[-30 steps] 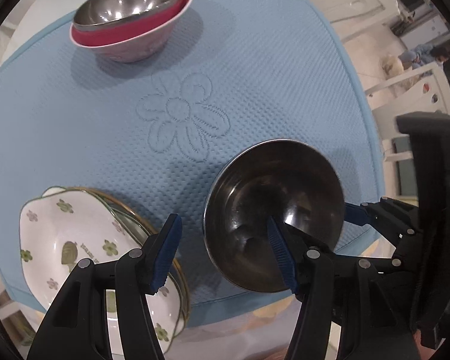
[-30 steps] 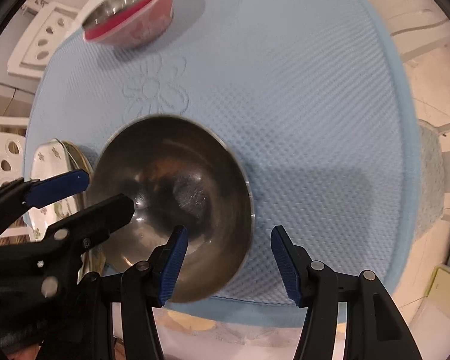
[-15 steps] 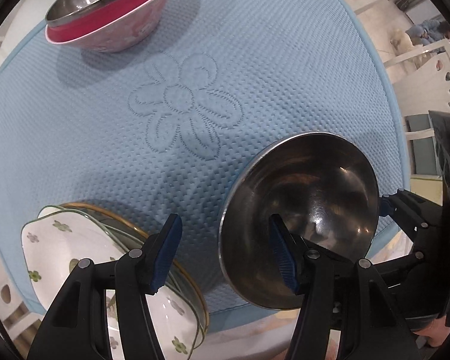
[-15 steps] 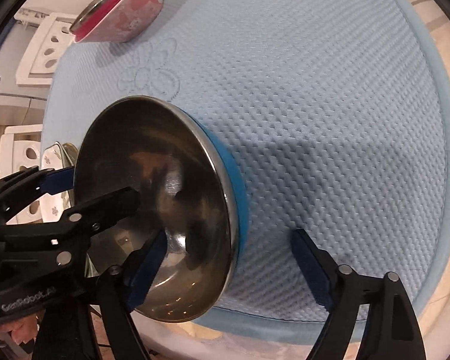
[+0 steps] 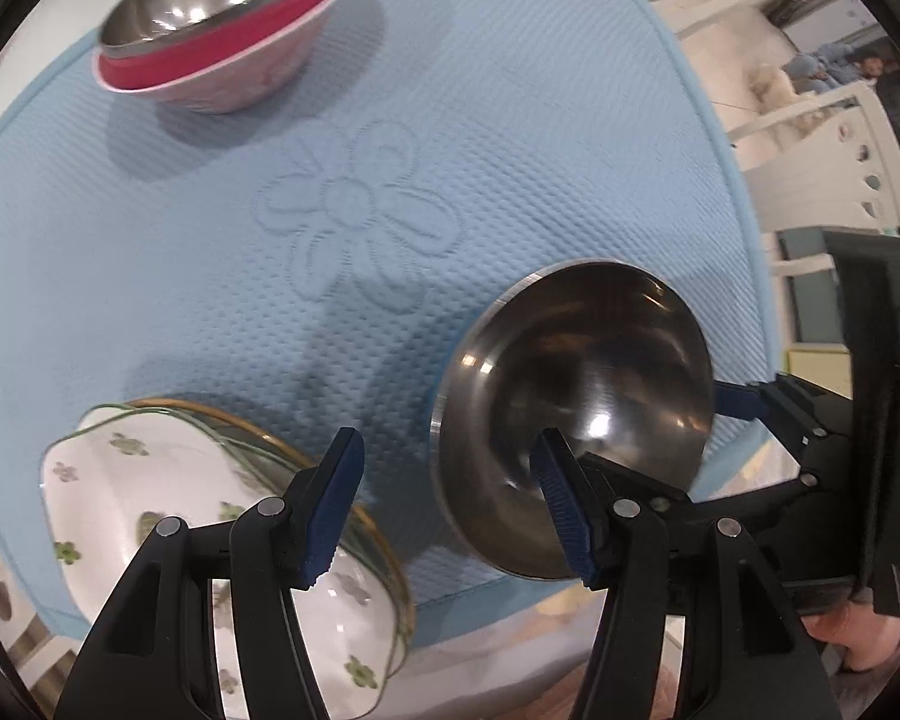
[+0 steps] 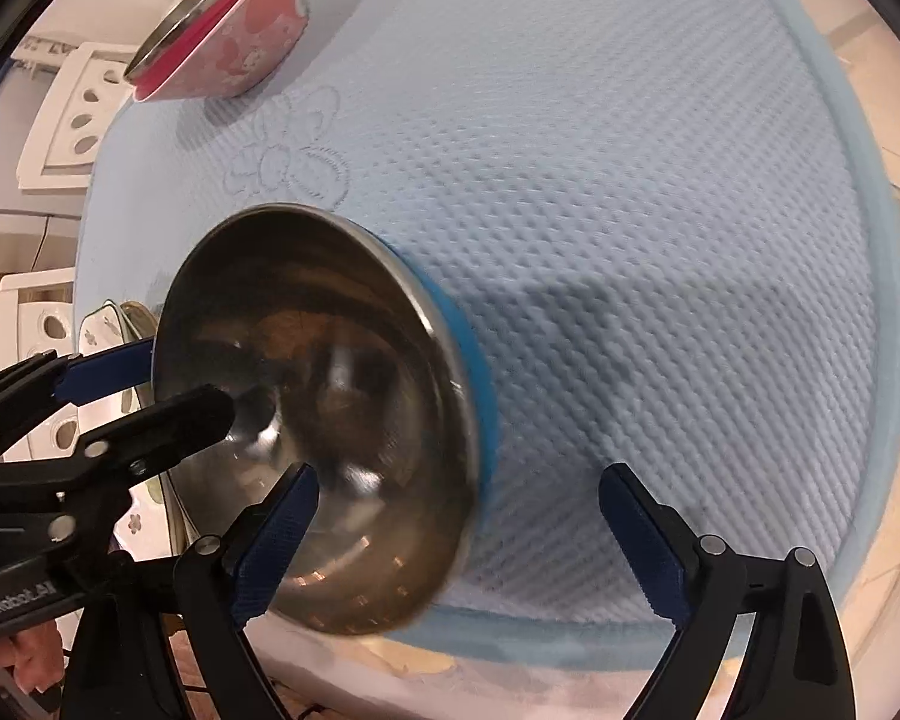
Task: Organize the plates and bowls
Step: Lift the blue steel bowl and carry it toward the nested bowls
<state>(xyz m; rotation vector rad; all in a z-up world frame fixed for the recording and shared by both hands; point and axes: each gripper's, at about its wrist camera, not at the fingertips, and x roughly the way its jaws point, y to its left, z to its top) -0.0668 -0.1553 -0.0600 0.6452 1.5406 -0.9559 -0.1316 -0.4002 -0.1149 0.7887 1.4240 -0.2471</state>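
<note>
A steel bowl with a blue outside (image 5: 576, 408) (image 6: 330, 420) stands tilted on its edge near the mat's front. My left gripper (image 5: 450, 504) is open, with one finger inside the bowl and the other outside its rim. My right gripper (image 6: 456, 546) is open wide, with its left finger inside the bowl's lower part. A pink bowl with a steel bowl nested in it (image 5: 228, 30) (image 6: 222, 42) sits at the mat's far left. A stack of white flowered dishes (image 5: 210, 516) lies at the front left.
A blue quilted mat (image 5: 510, 138) (image 6: 630, 240) with a stitched flower covers the round table. White chairs (image 6: 72, 114) stand to the left of the table. The mat's front edge is close under both grippers.
The steel bowl has tipped from flat up onto its edge, its opening turned toward the left gripper. The right gripper's fingers have opened wider. Both grippers have moved closer to the mat.
</note>
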